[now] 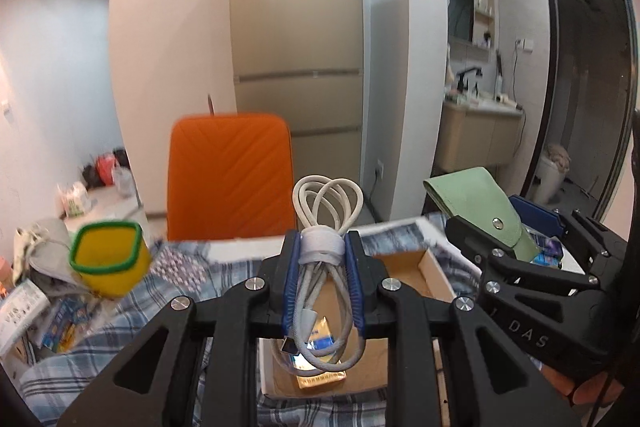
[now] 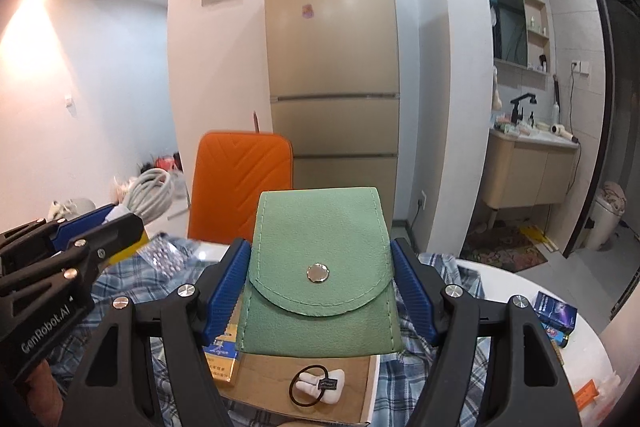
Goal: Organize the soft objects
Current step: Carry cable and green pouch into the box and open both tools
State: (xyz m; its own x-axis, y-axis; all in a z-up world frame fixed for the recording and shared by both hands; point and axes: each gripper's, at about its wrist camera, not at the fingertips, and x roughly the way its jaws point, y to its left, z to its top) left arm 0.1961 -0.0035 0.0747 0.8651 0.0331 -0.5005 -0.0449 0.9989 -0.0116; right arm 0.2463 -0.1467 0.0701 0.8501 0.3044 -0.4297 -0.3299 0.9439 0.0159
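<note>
Kitchen-bath room, fridge (image 2: 332, 43) and orange chair (image 2: 240, 183) behind a table draped in plaid cloth (image 1: 120, 311). Cardboard box (image 2: 356, 403) open mid-table, already holding a hair tie with white bow (image 2: 318, 385) and a yellow-blue packet (image 2: 222, 359). Left gripper (image 1: 322, 283) clenched on a coiled white cable (image 1: 324, 255), held above the box. Right gripper (image 2: 320, 291) grasping a green snap pouch (image 2: 320, 267) by both side edges, also lifted over the box. Both items airborne, not yet placed. Judged roughly midway: some pieces boxed, two in hand. Yellow cup (image 1: 110, 259) and clutter near left edge, small blue box (image 2: 556, 309) near right edge, unsorted.
</note>
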